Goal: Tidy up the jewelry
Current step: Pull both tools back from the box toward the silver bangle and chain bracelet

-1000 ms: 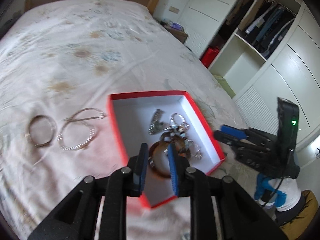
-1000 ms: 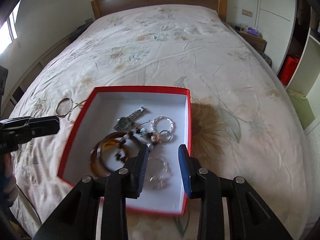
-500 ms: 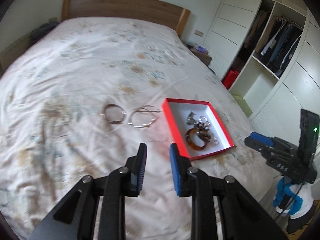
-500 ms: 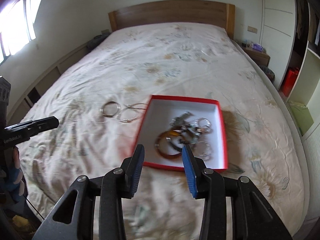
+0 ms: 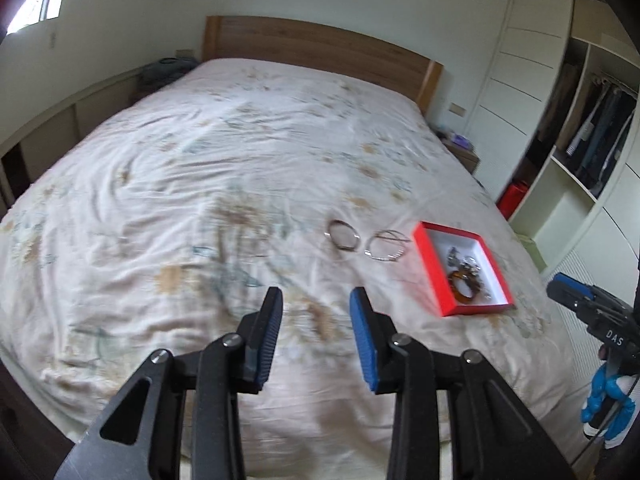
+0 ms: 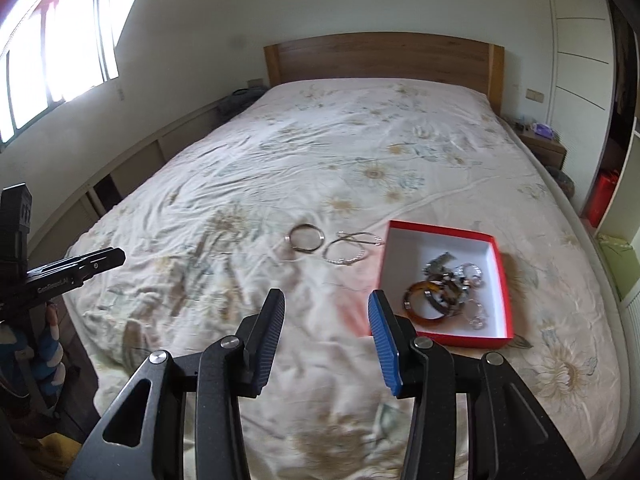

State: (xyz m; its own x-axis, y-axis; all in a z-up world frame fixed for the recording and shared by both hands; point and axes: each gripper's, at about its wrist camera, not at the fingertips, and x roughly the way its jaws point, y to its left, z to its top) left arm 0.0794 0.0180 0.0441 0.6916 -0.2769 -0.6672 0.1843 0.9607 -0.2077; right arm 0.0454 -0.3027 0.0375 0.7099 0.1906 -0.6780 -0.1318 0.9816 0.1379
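A red box with a white inside (image 6: 386,270) (image 5: 430,266) lies on the bed and holds several pieces, among them an amber bangle (image 6: 426,304) (image 5: 466,288). Two loose pieces lie on the bedspread left of it: a metal bangle (image 6: 306,238) (image 5: 343,234) and a beaded bracelet (image 6: 348,250) (image 5: 386,246). My left gripper (image 5: 316,312) is open and empty, well short of the jewelry. My right gripper (image 6: 326,316) is open and empty, above the bed before the box. Each gripper shows at the edge of the other's view, the right one (image 5: 580,308) and the left one (image 6: 76,266).
The floral bedspread (image 6: 360,168) covers a large bed with a wooden headboard (image 6: 380,56). A window (image 6: 52,56) is at the left. A nightstand (image 6: 540,140) and an open wardrobe with clothes (image 5: 592,128) stand at the right.
Both grippers have pulled back and up from the box, so the whole bed now shows. Both sets of fingers have spread wider. The jewelry has not moved.
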